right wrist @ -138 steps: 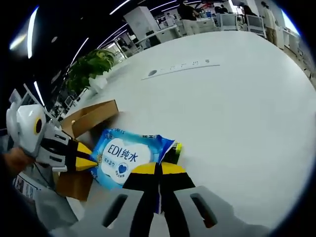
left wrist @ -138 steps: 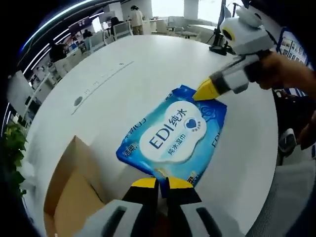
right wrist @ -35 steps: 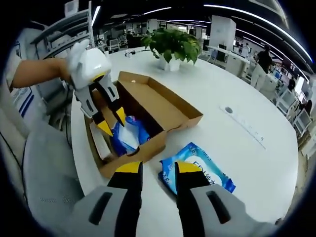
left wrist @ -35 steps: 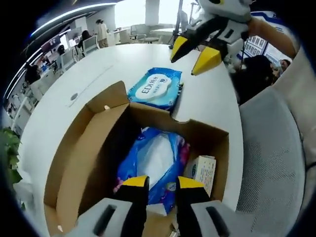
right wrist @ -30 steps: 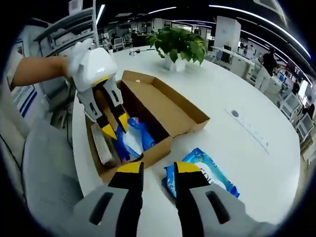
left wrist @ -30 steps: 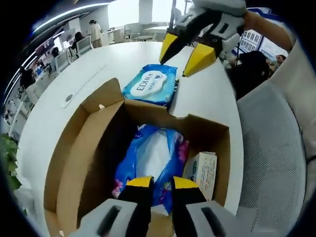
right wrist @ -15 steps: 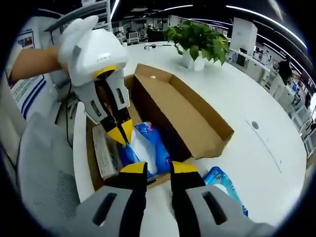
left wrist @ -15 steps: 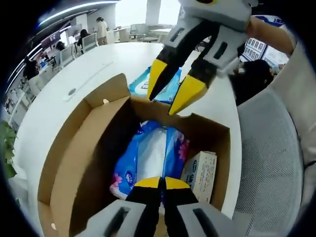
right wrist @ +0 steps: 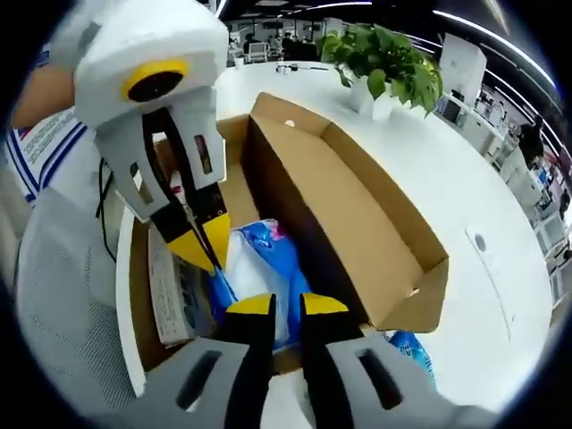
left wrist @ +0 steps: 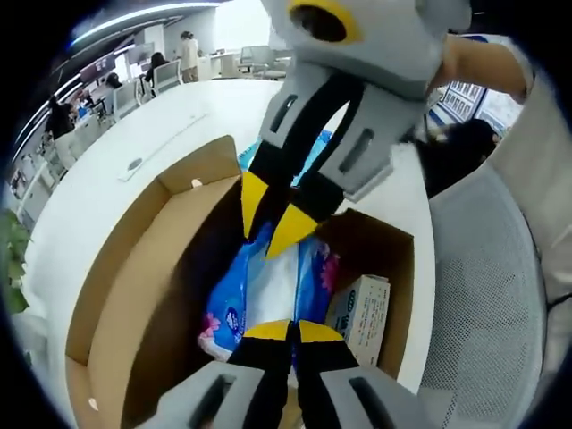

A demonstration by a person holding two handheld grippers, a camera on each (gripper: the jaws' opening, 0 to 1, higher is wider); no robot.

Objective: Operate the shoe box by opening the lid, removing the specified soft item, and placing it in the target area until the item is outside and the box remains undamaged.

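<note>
Shoe box (left wrist: 143, 295): open on the white table (left wrist: 107, 170), lid flap folded outward.
Inside the box, two things: one blue soft pack (left wrist: 268, 299) in the middle, one small white carton (left wrist: 362, 313) against the wall beside it.
Outside the box: one blue wipes pack (right wrist: 413, 350) on the table just past the end wall.
Left gripper (left wrist: 288, 329): jaws clenched on the soft pack's near edge.
Right gripper (right wrist: 284, 306): jaws a little apart, just above the soft pack's far end, gripping nothing.
Open room: bare table beyond the lid; a potted plant (right wrist: 393, 67) farther off.
</note>
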